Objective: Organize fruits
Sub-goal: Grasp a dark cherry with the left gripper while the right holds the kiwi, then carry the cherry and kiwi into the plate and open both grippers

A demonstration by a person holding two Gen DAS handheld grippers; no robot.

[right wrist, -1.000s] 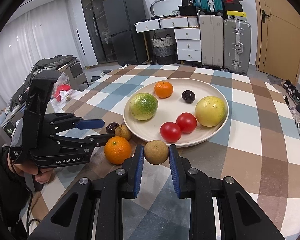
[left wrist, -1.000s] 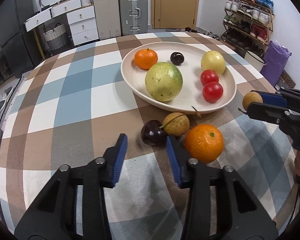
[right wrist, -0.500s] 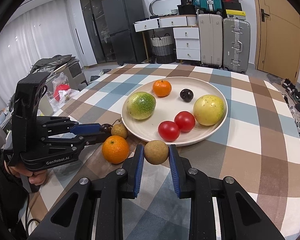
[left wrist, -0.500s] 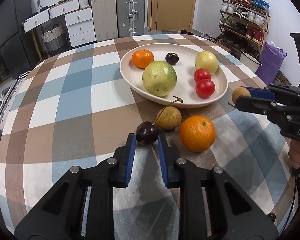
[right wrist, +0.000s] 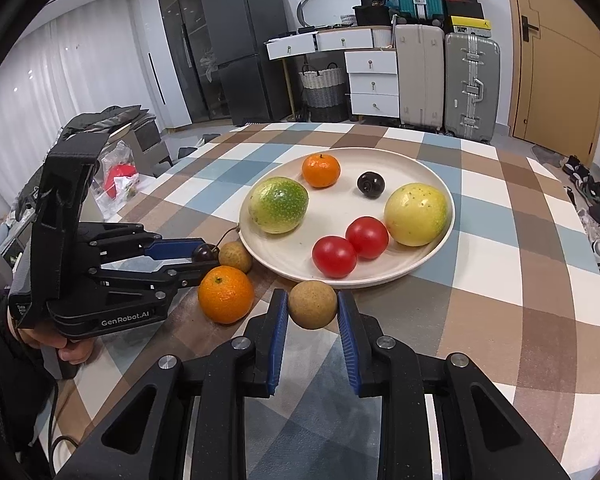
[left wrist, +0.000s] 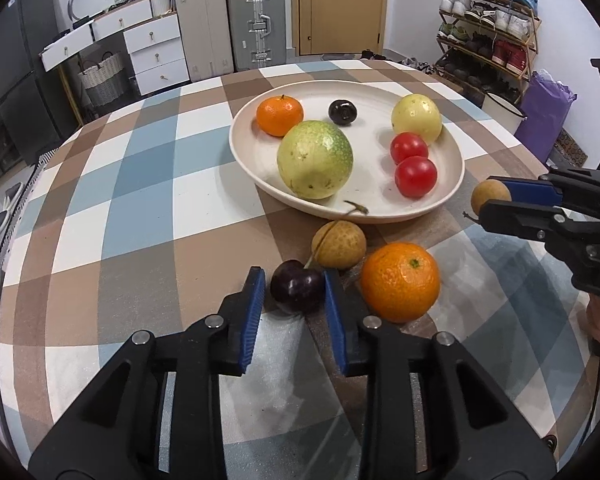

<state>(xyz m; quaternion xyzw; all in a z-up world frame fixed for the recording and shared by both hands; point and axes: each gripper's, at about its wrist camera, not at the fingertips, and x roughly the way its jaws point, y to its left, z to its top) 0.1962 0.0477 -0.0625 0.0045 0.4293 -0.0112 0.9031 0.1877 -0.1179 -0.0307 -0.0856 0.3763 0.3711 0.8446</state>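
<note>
On the checked worktop [left wrist: 140, 184], just in front of the white plate [left wrist: 452, 168], the left gripper [left wrist: 294, 292] has a dark cherry [left wrist: 297, 286] between its blue pads. Its jaws have just been opening a little; the right pad touches the cherry, while a thin gap shows at the left pad, so the fruit is not clamped. The cherry sits on the worktop, and its stem leads toward a brown longan [left wrist: 339, 244] that lies just beside it, near the plate rim. A big orange [left wrist: 399, 282] rests on the worktop to the right of the cherry, close to the gripper's right finger.

The right gripper [right wrist: 313, 308] is clenched on a second longan [right wrist: 313, 305], held just before the near rim of the plate.

Inside the plate lie a small mandarin [left wrist: 279, 115], another dark cherry [left wrist: 342, 112], a green-yellow passion fruit [left wrist: 315, 159], a pale yellow fruit [left wrist: 417, 118] and two red tomatoes [left wrist: 415, 177], which touch each other.
</note>
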